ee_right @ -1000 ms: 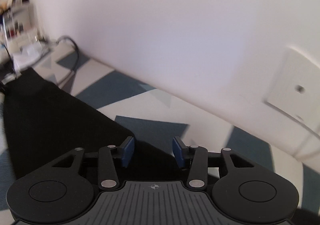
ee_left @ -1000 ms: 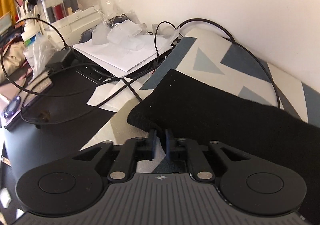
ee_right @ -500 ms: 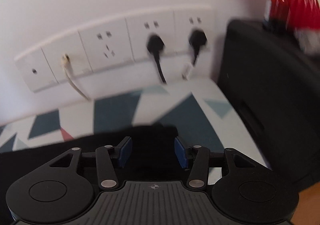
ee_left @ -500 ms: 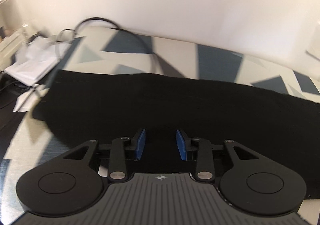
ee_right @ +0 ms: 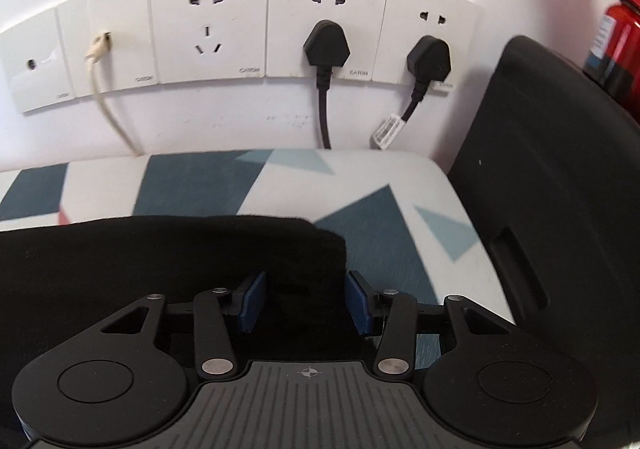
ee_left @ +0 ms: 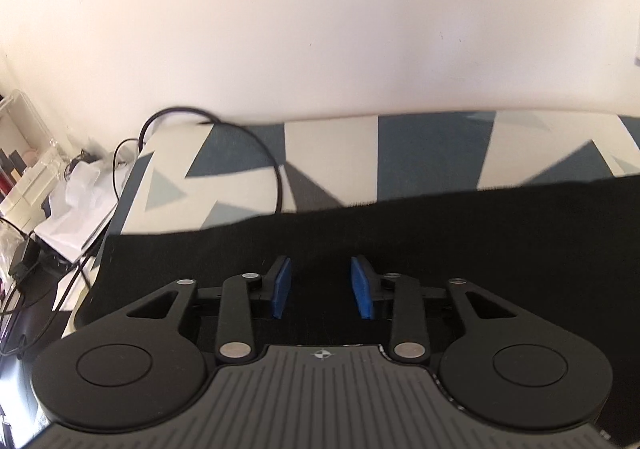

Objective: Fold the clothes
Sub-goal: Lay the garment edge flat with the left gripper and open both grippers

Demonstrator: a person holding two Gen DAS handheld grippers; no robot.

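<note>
While the long black knitted garment (ee_left: 400,233) lies flat across the table's blue-and-white geometric cloth (ee_left: 420,153), each hand hovers over one end. The left tool (ee_left: 322,287) and right tool (ee_right: 304,299) both stand apart, jaws closing, only flat fabric beneath them. This looks like the pinching step; next, each must grip an edge before lifting

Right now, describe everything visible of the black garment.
The black garment is matte, soft-looking fabric lying flat in a long band across the patterned cloth surface. Its far edge runs nearly straight; its right end is rounded and looks thicker. A thin black cable seems to meet its far edge.
</note>
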